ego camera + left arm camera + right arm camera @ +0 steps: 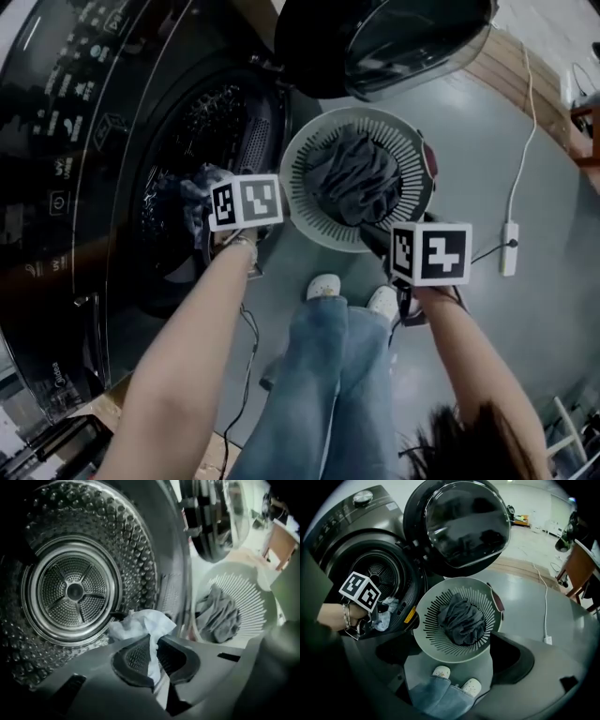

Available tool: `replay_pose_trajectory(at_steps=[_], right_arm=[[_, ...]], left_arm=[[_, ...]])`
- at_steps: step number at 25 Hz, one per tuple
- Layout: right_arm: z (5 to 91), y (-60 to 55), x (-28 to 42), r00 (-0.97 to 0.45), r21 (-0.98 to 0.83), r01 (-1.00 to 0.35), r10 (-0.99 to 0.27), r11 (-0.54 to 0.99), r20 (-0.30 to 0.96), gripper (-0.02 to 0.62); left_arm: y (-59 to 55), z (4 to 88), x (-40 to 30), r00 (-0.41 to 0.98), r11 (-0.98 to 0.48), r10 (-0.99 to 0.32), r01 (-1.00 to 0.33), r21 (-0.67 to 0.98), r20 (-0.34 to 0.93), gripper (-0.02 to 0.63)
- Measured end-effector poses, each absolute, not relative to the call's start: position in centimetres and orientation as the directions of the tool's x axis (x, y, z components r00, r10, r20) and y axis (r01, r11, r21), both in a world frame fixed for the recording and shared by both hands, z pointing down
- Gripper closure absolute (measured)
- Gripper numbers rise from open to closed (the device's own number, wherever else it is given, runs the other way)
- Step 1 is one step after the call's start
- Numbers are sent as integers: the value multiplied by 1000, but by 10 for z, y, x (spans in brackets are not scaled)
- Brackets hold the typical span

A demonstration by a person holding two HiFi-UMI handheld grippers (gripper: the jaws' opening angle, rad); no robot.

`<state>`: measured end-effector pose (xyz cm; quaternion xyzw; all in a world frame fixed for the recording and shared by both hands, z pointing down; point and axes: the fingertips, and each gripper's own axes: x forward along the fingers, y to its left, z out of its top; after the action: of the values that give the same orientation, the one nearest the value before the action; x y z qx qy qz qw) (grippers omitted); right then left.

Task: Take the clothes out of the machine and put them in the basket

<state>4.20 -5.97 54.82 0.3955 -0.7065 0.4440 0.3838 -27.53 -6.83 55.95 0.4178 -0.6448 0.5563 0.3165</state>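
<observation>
1. Cloth (140,625), white and crumpled: we find it at the open mouth of the drum (70,590), pinched by the left gripper (152,656).
2. Left gripper: its jaws are pressed together on the cloth, with a fold running down between the pads and the rest bunched above them.
3. Basket (309,150): round, pale and slotted, it stands on the floor (534,169) just beside the machine (84,141). We see a dark grey garment (356,178) heaped inside it.
4. Right gripper (452,656): its jaws are spread wide with nothing between the pads. It hangs over the basket's near rim and the person's shoes (440,672).
5. Door (394,37): it is swung open and overhangs the basket's far rim.
6. Power strip (509,248): white, on its cable, we note it on the floor apart from the basket.
</observation>
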Motion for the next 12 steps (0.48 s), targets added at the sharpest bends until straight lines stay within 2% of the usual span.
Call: replay_pose_trajectory(at_steps=[12], right_arm=[[542,-51,74,-392,-343,-911,-226,227,891,69]], left_arm=[[-97,539,-193,-280,19,-319,-957,-289,906,589]])
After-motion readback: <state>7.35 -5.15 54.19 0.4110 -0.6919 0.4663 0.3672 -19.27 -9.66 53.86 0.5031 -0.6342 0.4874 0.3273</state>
